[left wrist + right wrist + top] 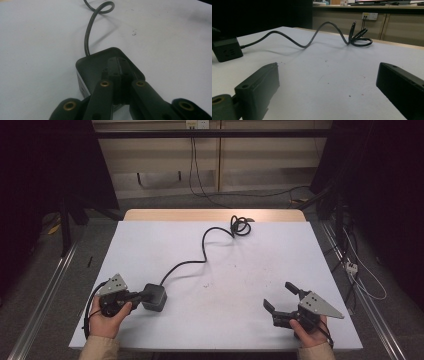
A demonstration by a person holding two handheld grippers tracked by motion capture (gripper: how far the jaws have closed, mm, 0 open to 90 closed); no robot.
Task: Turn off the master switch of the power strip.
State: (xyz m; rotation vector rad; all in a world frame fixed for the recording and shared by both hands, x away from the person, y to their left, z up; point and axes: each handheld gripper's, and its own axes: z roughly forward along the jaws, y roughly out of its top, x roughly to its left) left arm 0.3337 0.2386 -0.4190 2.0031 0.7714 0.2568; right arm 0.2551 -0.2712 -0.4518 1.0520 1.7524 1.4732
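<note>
Dim, even light falls from above on the pale counter point(225, 270), while the surroundings sink into darkness. Beyond the jaws, the cable point(88, 32) casts a soft shadow. The near jaws look blurred and the pictures grainy.

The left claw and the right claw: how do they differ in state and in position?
The left claw has its jaws shut together and rests on top of the black socket cube; the right claw has its jaws spread wide with nothing between them. The left claw touches the cube, while the right claw stands apart over the bare white table, far from the cube and its cable. Both are black, each held in one hand near the table's front edge.
</note>
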